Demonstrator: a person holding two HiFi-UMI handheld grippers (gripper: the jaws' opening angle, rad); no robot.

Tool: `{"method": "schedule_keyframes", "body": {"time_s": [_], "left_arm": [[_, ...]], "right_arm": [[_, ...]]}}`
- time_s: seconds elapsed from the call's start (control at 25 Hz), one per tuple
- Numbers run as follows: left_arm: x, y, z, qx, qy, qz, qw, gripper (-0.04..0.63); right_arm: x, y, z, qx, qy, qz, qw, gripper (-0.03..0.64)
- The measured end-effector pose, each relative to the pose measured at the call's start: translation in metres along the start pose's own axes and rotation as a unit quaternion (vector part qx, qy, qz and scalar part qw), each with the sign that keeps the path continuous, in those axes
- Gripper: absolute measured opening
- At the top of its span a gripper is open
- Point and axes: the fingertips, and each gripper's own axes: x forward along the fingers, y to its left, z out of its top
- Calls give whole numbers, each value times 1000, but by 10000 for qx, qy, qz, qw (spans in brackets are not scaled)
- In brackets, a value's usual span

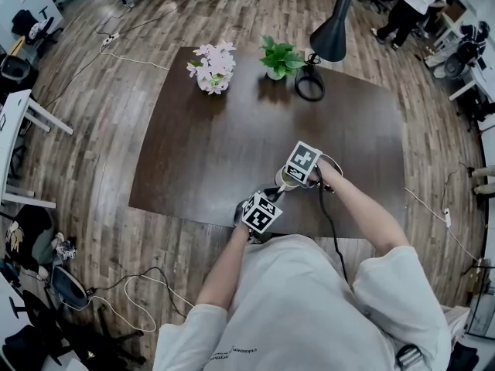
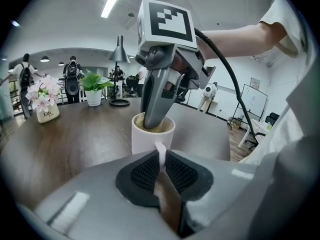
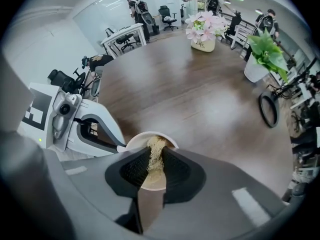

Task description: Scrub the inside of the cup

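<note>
A white cup stands on the dark wooden table near its front edge. My left gripper is shut on the cup's handle and shows under its marker cube in the head view. My right gripper points down into the cup, shut on a beige fibrous scrubber. Seen from the left gripper view, its grey fingers reach past the rim onto the scrubber. In the head view the cup is mostly hidden by the right gripper.
At the table's far side stand a pot of pink flowers, a green plant and a black lamp with a ring base. Cables lie on the wooden floor. People stand at the back right.
</note>
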Motion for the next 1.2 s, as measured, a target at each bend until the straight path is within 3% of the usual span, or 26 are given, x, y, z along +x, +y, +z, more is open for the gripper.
{"method": "schedule_keyframes", "body": {"time_s": [0.32,0.56,0.68,0.8,0.96,1.2], "left_arm": [[-1,0,0,-14,11,27,10000,41],[-5,-1,-1,15,11,37,10000,41],[-3,-1,0,32,18,18,10000,41],[-2,-3,-1,46,27,-12,10000,41],[-3,-3,-3,15,19,-37,10000,41],[-2,-1,-3,-53,6,-17,10000,41]], "right_arm": [[-1,1,-10,-586,455,-402,9964,91],[4,22,-21,-787,1109,-39,9907,92],[8,26,-17,-401,941,386,9940,91],[7,21,-9,93,450,607,9971,91],[2,9,-3,387,2,387,9985,92],[-13,-2,-4,337,-192,-1,9992,92]]}}
